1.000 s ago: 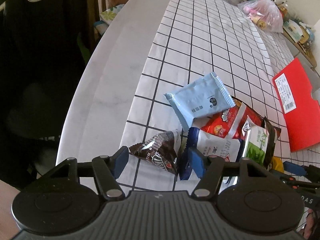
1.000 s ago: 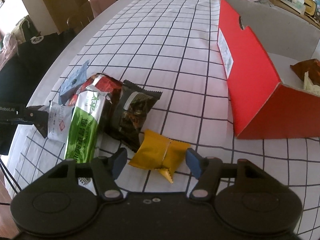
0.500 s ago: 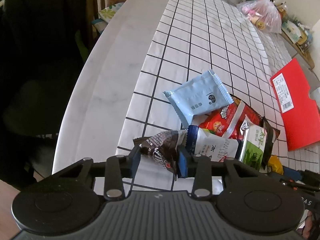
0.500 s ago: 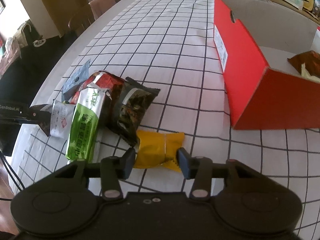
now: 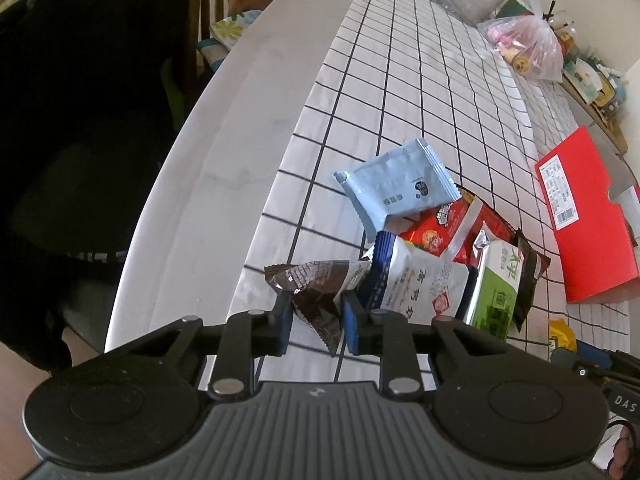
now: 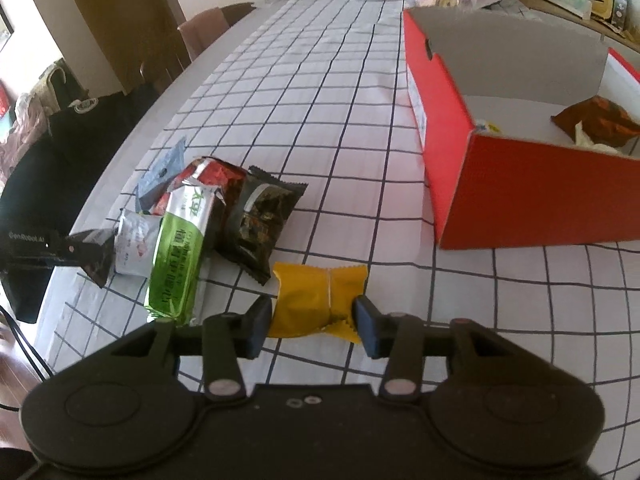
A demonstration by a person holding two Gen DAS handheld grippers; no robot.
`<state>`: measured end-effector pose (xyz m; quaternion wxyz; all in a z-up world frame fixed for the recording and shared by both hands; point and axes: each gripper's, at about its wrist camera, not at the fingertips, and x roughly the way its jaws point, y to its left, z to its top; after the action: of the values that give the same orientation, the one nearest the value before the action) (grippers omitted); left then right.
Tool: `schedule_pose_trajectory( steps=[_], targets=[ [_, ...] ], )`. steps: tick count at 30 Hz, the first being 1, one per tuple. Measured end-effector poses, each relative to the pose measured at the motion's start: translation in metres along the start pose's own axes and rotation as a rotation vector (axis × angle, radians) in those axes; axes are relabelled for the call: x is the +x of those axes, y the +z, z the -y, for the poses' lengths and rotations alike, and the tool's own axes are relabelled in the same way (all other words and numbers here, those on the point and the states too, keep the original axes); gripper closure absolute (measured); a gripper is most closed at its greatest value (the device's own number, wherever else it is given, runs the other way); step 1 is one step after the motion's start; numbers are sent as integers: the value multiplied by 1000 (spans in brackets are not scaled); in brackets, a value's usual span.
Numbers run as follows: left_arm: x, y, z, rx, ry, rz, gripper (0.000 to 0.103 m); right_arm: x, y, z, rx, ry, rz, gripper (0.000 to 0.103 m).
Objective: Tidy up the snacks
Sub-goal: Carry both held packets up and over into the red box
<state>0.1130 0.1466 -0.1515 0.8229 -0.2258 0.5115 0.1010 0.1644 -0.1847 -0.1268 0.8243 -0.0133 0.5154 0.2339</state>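
Pinched between the closing jaws of the left gripper (image 5: 316, 322): a crumpled dark-brown foil snack packet (image 5: 320, 288), at the near-left end of the heap, close to the tabletop's bare left edge where the black-gridded white tablecloth (image 5: 400, 80) stops. Clamped narrow across the middle by the right gripper (image 6: 311, 325): a small mustard-yellow pillow-shaped wrapper (image 6: 316, 300), on the cloth toward the near edge, just off the heap's right end. Still heaped between the two – a white-and-blue pouch (image 5: 416, 284), a glossy green-and-silver bar wrapper (image 6: 180, 256), a red-and-silver foil bag (image 5: 444, 224), a black printed sachet (image 6: 260, 216) and a pale-blue flat sachet (image 5: 396, 188) leaning on the far side. Waiting near the tablecloth's right edge: an open red cardboard box with a grey inside (image 6: 520, 208), already holding a reddish-brown packet (image 6: 596, 120) in its far corner. Judged best for the step in hand: finish both squeezes before lifting, raise each packet straight up and clear of its neighbours – the brown one touches the white pouch and may drag it – then carry high over the red wall and release low inside. Thin foil likely to slip or twist if gripped only by a corner. Far end of the table cluttered with clear plastic bags (image 5: 524, 52).
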Motion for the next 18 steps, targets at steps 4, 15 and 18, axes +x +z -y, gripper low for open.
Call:
schedule_pose_trajectory(
  steps=[4, 15, 18],
  targets=[
    [-9, -6, -1, -15, -14, 2, 78, -13, 0, 1, 5, 16, 25, 59],
    [-51, -18, 33, 46, -67, 64, 82, -54, 5, 4, -11, 42, 123, 59],
    [-57, -18, 46, 88, -82, 79, 83, -61, 6, 8, -6, 49, 141, 59]
  ],
)
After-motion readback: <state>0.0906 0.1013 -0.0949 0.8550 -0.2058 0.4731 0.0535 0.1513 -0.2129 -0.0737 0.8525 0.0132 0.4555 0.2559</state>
